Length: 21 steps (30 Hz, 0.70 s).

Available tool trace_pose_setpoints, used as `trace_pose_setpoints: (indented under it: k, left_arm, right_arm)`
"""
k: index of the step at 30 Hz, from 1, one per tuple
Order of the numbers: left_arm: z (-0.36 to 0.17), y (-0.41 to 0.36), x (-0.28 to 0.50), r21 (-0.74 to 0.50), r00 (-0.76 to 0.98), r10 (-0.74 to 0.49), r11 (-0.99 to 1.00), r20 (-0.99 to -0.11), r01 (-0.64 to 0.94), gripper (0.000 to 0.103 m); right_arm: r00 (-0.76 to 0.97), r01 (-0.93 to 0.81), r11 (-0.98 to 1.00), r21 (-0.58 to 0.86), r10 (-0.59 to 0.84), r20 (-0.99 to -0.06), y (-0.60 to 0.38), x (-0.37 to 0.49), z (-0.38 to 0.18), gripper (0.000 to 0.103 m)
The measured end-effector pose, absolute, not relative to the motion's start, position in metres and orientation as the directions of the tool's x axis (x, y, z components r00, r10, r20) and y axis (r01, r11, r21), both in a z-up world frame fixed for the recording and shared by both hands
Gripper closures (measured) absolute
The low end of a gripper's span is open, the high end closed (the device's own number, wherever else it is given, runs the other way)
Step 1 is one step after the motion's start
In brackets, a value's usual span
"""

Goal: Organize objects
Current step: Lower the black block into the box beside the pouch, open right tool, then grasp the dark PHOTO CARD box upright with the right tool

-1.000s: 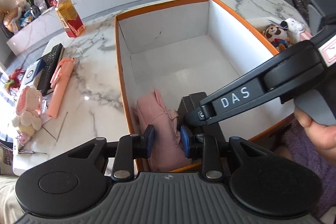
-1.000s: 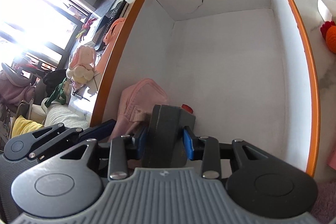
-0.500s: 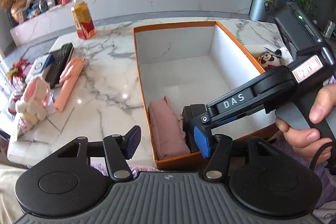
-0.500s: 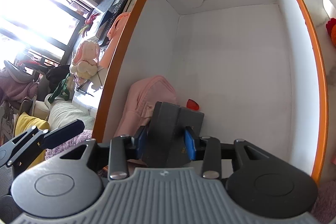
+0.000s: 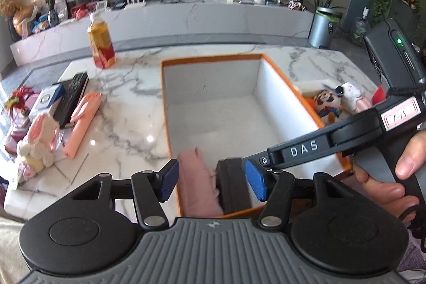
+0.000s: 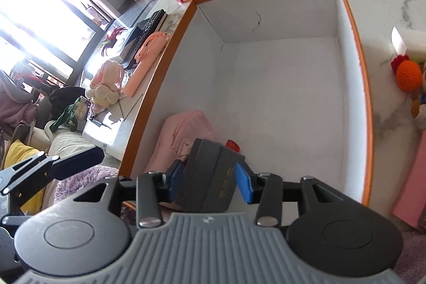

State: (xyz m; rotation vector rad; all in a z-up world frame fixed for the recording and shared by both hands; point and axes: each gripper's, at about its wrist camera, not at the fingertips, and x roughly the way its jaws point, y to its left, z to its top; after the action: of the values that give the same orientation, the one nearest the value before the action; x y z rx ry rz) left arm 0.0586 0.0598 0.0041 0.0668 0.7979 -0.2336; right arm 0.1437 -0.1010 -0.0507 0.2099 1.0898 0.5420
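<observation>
Marble counter [image 5: 127,108] carrying an orange-rimmed box [image 5: 213,60]. Left wrist view: left gripper [image 5: 211,181] jaws released above the pink cloth [image 5: 199,182]; plush toys [image 5: 338,100] lie beyond the box. Right wrist view: right gripper [image 6: 209,184], jaws just opening, straddles the dark case [image 6: 210,177], pads apparently clear.

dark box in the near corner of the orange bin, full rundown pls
The dark box is a dark grey, matte block, seemingly two slabs side by side with a seam between them and small gold print on one face. It stands tilted in the orange-rimmed bin, at its near end, against a folded pink cloth. A small red thing peeks out behind it. The right gripper straddles it, jaws just opening; the right pad shows a gap, the left looks close.
</observation>
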Motion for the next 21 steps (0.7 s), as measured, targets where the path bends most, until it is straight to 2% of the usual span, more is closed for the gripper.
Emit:
trace_pose_setpoints:
  k: [6,12,15,21]
  left_arm:
    - [0.022,0.024,0.061,-0.076,0.682,-0.285,0.944,-0.674,0.320,0.039]
    - [0.028,-0.023,0.069,-0.152,0.631,-0.426,0.885,-0.648,0.440,0.041]
    - [0.017,-0.053,0.079,-0.169,0.566,-0.469,0.849,-0.678,0.500,0.053]
    - [-0.011,-0.107,0.094,-0.106,0.480,-0.450,0.803,-0.753,0.587,0.063]
  right_arm:
    - [0.469,-0.288,0.892,0.349,0.449,-0.761,-0.140,0.124,-0.019,0.056]
    - [0.566,-0.189,0.935,0.299,0.353,-0.745,-0.200,0.107,-0.001,0.057]
    - [0.600,-0.103,0.962,0.252,0.262,-0.756,-0.231,0.100,-0.004,0.057]
    - [0.562,0.054,0.991,0.125,0.073,-0.824,-0.274,0.102,-0.040,0.056]
